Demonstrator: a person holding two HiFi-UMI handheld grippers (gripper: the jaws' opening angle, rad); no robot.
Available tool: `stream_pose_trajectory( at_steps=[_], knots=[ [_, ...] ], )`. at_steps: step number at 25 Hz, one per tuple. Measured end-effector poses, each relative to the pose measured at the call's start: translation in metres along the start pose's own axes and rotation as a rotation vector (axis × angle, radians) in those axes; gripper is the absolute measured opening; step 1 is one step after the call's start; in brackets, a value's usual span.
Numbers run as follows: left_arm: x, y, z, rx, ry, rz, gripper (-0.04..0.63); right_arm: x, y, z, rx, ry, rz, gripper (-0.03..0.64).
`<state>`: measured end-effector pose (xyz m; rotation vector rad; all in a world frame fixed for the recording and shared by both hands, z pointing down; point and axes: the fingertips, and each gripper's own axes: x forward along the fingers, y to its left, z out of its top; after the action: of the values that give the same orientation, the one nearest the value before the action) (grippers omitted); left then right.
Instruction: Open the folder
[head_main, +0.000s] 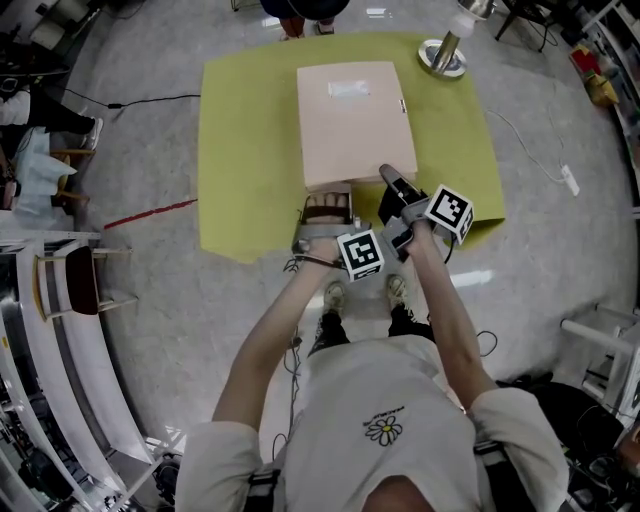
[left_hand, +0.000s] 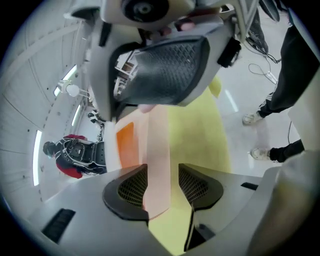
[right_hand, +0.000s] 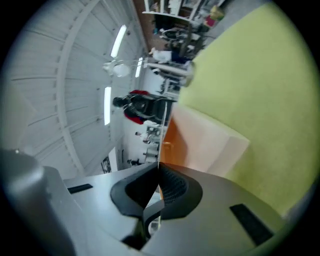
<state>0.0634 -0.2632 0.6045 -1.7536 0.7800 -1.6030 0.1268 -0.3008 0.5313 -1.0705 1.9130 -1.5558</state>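
Clamped right gripper (right_hand: 159, 185) on the folder's (head_main: 350, 120) thin cover edge, presumably to peel it up; straddled the lower stack with left gripper (left_hand: 164, 187), jaws apart and not pressing, likely for steadying.

Head camera looks steeply down on the table (head_main: 230, 150) from above. My left claw (left_hand: 162, 172) and right claw (right_hand: 159, 176) cameras sit close, low along the folder (left_hand: 155, 145) all three share.

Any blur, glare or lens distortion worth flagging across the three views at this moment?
Head view: sharp, but strong fisheye bends the floor, which carries a few glare patches. Left gripper view: black corners, and the folder close to the lens is soft. Right gripper view: soft throughout, with the strip lights blown out.
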Motion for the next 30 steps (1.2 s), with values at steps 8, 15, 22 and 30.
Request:
stream_pose_trajectory(
  at_steps=[8, 15, 22, 30],
  knots=[
    [-0.002, -0.006, -0.009, 0.072, 0.017, -0.019, 0.19, 0.047, 0.106, -0.029, -0.657, 0.345, 0.048, 0.012],
    [0.0, -0.008, -0.008, 0.089, 0.013, -0.015, 0.19, 0.076, 0.151, -0.076, -0.976, 0.627, 0.055, 0.014],
    [-0.007, -0.002, -0.011, -0.11, -0.041, -0.092, 0.163, 0.094, 0.166, -0.119, -1.21, 0.872, 0.153, 0.044],
    [-0.064, 0.001, -0.046, -0.513, -0.089, -0.12, 0.172, 0.112, 0.169, -0.137, -1.281, 0.957, 0.194, 0.044]
  ],
)
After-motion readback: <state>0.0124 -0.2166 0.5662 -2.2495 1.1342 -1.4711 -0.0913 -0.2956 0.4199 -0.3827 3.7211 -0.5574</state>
